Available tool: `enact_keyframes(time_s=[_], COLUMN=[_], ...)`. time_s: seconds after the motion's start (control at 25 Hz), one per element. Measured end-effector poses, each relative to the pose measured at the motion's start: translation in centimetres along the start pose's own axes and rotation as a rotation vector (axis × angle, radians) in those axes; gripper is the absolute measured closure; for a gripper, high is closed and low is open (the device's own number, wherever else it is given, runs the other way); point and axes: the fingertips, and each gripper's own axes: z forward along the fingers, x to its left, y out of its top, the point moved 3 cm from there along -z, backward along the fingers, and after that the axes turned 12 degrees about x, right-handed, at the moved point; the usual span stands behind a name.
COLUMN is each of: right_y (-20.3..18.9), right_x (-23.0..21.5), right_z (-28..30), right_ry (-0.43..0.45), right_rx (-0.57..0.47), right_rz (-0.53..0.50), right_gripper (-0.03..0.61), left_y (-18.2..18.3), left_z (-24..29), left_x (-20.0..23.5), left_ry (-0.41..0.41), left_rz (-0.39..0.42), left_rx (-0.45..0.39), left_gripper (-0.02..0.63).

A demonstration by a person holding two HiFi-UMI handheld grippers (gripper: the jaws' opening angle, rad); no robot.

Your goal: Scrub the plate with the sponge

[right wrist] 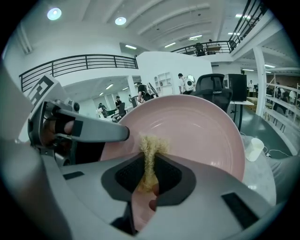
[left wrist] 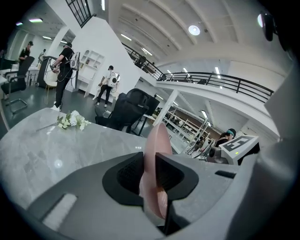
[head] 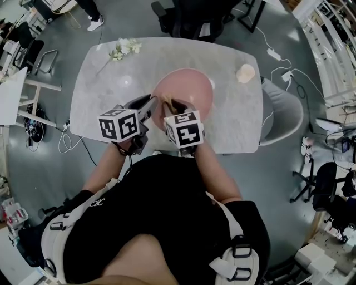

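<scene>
A pink plate [head: 186, 92] is held tilted above the grey marble table [head: 111, 83]. My left gripper [head: 149, 106] is shut on the plate's near left rim; in the left gripper view the plate [left wrist: 157, 154] stands edge-on between the pads. My right gripper [head: 171, 106] is shut on a tan fibrous sponge [right wrist: 151, 154], squeezed thin between its pads. The sponge's frayed top touches the plate's inner face [right wrist: 197, 126] near its lower edge. The left gripper [right wrist: 84, 129] shows at the left of the right gripper view.
White flowers [head: 123, 49] lie at the table's far left. A small pale cup [head: 245, 73] stands near the far right edge. A grey chair [head: 286, 114] sits to the right, dark office chairs [head: 192, 16] beyond the far side. People [left wrist: 63, 70] stand far off.
</scene>
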Motion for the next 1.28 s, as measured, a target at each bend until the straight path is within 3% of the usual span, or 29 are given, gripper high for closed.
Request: enact_keyframes(time_s=[0.32, 0.84, 1.04, 1.28], right_y=[0.1, -2.7, -3.2, -0.9], right_x=[-2.8, -10.5, -10.5, -8.9], right_z=[0.0, -0.8, -0.8, -2.8], right_ry=[-0.039, -0.286, -0.273, -0.222], right_rx=[-0.001, 0.068, 0.064, -0.092], right_rz=[0.043, 0.158, 0.161, 0.112], right_gripper=[0.515, 0.515, 0.515, 0.515], left_y=[-0.1, 0.3, -0.5, -2.4], left_z=[-0.1, -0.5, 0.2, 1.3], left_x=[0.6, 0.6, 2.3, 5.5], left_ry=[-0.050, -0.080, -0.083, -0.052], left_rz=[-0.068, -0.082, -0.184, -0.294], left_rx=[-0.006, -0.010, 0.022, 0.052], left_gripper=[0.541, 0.535, 0.537, 0.540])
